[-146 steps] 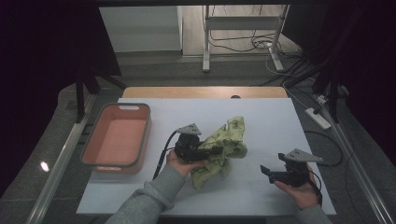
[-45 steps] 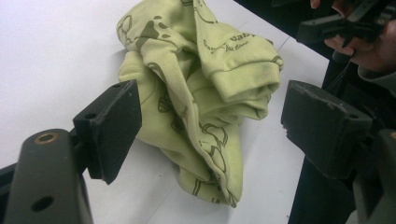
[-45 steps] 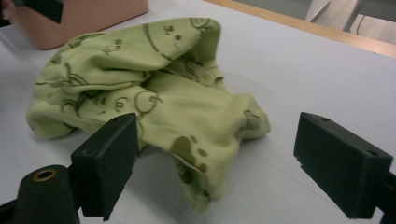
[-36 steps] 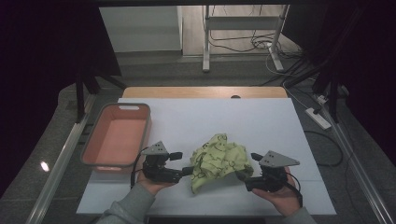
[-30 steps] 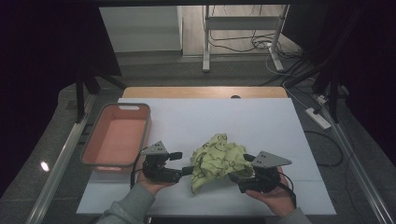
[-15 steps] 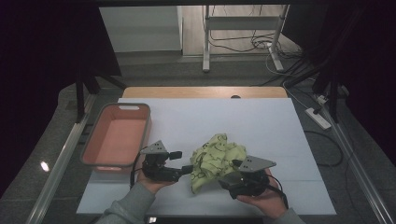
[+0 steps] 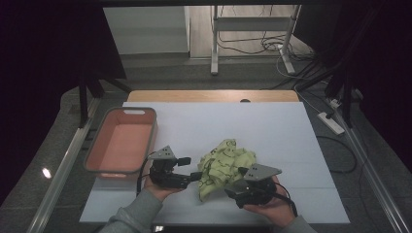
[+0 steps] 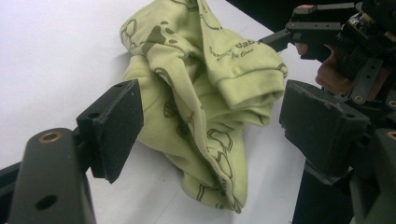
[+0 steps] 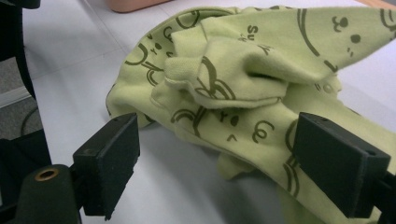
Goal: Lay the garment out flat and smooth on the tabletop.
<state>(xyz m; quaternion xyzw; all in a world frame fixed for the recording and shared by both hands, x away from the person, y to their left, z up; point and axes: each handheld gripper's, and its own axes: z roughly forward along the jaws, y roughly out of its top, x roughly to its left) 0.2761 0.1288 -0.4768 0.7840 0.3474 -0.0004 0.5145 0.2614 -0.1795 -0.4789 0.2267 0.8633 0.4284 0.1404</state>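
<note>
A crumpled light-green garment [image 7: 224,165] with dark printed drawings lies on the white table [image 7: 252,126], near its front edge. My left gripper [image 7: 195,176] is at the garment's left side. In the left gripper view the left gripper [image 8: 217,126] is open, with the cloth [image 8: 205,107] bunched between and just beyond its jaws. My right gripper [image 7: 231,190] is at the garment's near right corner. It is open too [image 9: 224,163], and a folded cuff of the garment [image 9: 243,79] lies just ahead of its pads.
A salmon-coloured tray [image 7: 97,162] stands left of the left gripper, close to the table's left edge. Behind the garment is bare white table. Cables trail from both grippers toward the person. The right gripper [image 8: 327,37] shows beyond the cloth in the left gripper view.
The right gripper has moved left along the front edge, up to the garment's near right corner. The left gripper has held still over the last second; the garment bunched slightly.
</note>
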